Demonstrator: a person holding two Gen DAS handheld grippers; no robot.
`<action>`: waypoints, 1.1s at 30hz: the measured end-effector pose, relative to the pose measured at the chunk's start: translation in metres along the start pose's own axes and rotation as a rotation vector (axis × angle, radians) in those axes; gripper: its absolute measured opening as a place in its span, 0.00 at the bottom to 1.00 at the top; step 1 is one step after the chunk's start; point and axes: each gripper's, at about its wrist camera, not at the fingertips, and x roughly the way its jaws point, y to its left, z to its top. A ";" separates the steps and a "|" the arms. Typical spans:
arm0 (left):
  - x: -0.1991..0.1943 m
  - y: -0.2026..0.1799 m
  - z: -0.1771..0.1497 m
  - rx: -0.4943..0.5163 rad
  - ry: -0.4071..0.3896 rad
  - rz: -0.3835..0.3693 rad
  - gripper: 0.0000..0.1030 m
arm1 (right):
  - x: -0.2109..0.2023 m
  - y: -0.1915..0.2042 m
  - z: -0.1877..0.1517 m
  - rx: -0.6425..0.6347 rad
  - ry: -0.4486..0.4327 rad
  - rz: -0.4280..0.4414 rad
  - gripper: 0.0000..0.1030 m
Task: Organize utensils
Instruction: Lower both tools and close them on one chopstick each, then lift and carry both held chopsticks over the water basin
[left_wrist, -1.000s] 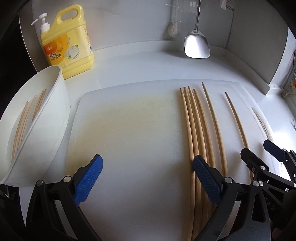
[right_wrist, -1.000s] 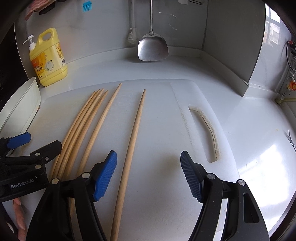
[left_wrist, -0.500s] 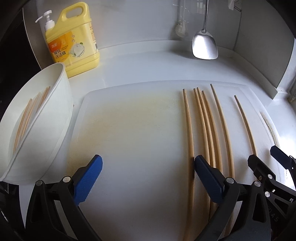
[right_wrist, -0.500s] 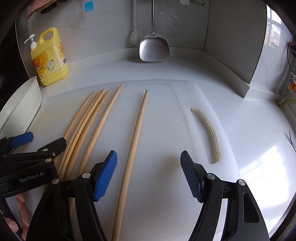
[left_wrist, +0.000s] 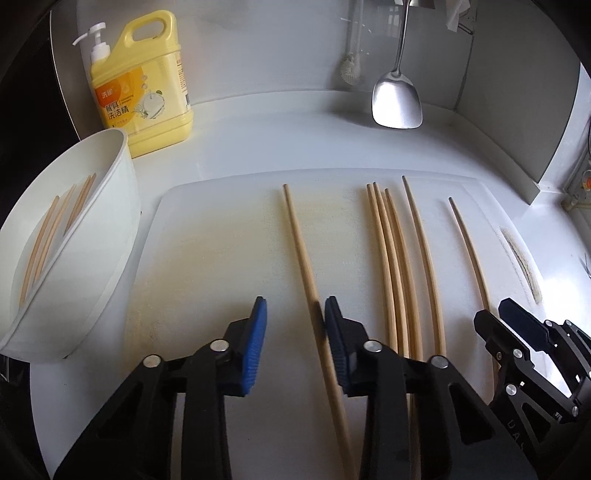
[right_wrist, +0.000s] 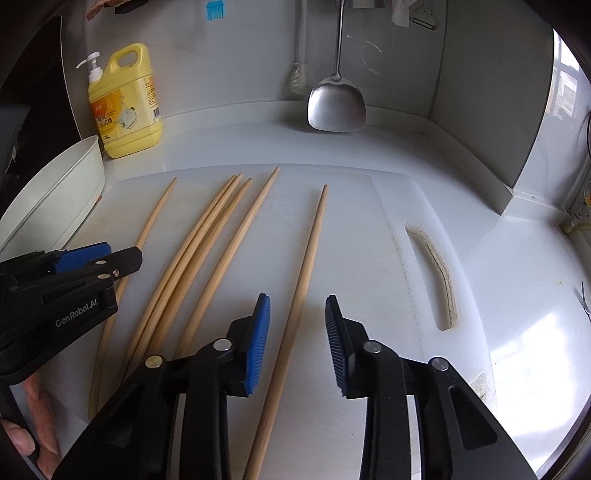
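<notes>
Chopsticks (left_wrist: 400, 280) near ends hidden under left hand-held gripper (left_wrist: 295, 332); spatula (right_wrist: 337, 107) handle top cut off

A yellow dish soap bottle (left_wrist: 142, 85) with a white pump stands at the back left of the white countertop (left_wrist: 280, 136), against the wall. A steel spatula (left_wrist: 396, 98) hangs with its blade near the counter's back edge, a small brush (left_wrist: 350, 70) beside it. A blue comb-like item (right_wrist: 215, 10) hangs higher up.
</notes>
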 end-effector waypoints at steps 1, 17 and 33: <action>0.000 -0.002 0.000 0.006 0.000 -0.002 0.19 | 0.000 0.001 -0.001 -0.004 -0.002 0.000 0.21; -0.010 0.003 -0.006 -0.045 0.045 -0.046 0.07 | -0.013 -0.015 0.006 0.065 0.016 0.084 0.06; -0.134 0.115 0.025 -0.264 -0.042 0.054 0.07 | -0.084 0.061 0.088 -0.059 -0.068 0.303 0.06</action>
